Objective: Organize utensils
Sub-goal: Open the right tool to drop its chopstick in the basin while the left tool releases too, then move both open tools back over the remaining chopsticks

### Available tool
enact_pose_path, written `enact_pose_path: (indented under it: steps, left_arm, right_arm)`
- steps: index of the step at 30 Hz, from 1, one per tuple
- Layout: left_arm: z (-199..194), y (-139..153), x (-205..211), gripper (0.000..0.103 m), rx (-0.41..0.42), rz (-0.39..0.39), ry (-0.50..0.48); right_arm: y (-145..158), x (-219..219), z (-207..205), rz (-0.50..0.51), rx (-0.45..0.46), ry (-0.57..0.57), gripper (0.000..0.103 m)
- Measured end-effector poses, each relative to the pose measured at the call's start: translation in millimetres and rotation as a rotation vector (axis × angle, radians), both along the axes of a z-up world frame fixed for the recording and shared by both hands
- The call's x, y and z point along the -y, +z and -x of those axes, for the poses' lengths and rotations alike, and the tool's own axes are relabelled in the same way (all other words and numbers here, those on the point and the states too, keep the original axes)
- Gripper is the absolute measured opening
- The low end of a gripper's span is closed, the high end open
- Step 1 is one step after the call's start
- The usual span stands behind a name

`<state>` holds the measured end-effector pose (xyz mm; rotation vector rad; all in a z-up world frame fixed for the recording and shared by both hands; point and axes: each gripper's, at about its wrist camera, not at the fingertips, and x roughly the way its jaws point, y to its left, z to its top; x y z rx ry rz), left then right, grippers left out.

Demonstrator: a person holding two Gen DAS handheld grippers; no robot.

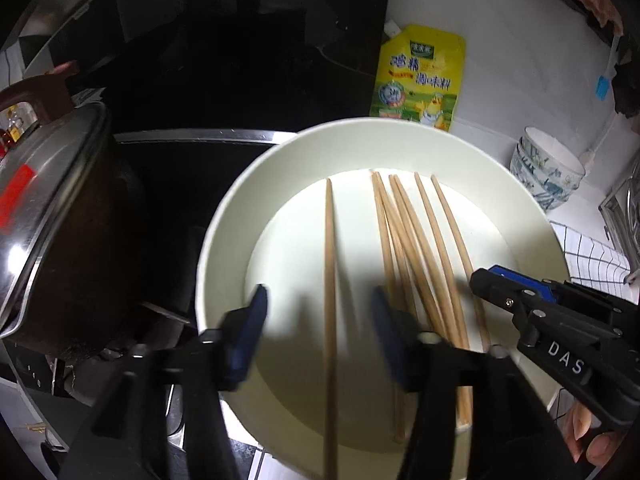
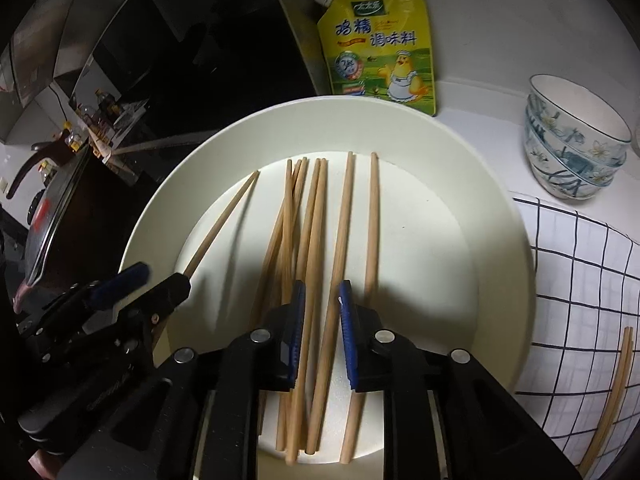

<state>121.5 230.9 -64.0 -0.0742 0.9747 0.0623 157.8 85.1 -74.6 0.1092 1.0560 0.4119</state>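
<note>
Several wooden chopsticks (image 2: 316, 240) lie in a large white plate (image 2: 492, 216). One chopstick (image 1: 329, 280) lies apart at the left; my left gripper (image 1: 318, 312) is open with its fingers on either side of it, just above the plate (image 1: 224, 240). My right gripper (image 2: 321, 308) is partly open over the bunch, with two chopsticks (image 2: 320, 340) running between its fingers; grip is not shown. It also shows in the left wrist view (image 1: 520, 296) at the plate's right rim. A pair of chopsticks (image 2: 612, 400) lies on the checked cloth.
A yellow seasoning pouch (image 2: 380, 44) leans behind the plate. Stacked patterned bowls (image 2: 576, 140) stand at the right. A white checked cloth (image 2: 580, 280) lies right of the plate. A dark pot with a steel lid (image 1: 52, 216) stands at the left on a black cooktop (image 1: 240, 60).
</note>
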Motion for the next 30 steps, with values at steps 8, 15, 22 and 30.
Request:
enact_pose_path:
  steps: [8,15,22,30]
  left_arm:
    - [10.3,11.3,-3.7,0.069,0.014,-0.004,0.021]
    - [24.1,22.3,1.6,0.075,0.034,-0.004,0.011]
    - [37.9,34.5,11.7,0.079,0.048,-0.006,-0.008]
    - [56.9,46.4,31.9,0.086,0.062,-0.007,-0.035]
  right_arm:
    - [7.2,7.4,17.1,-0.003,0.010,-0.012,0.024]
    - [21.4,18.9,35.5,0.000,0.040,-0.031,0.033]
    - [32.0,33.1,54.6,-0.006,0.057,-0.045,0.039]
    - [42.2,60.1,81.0,-0.009,0.078,-0.073,0.043]
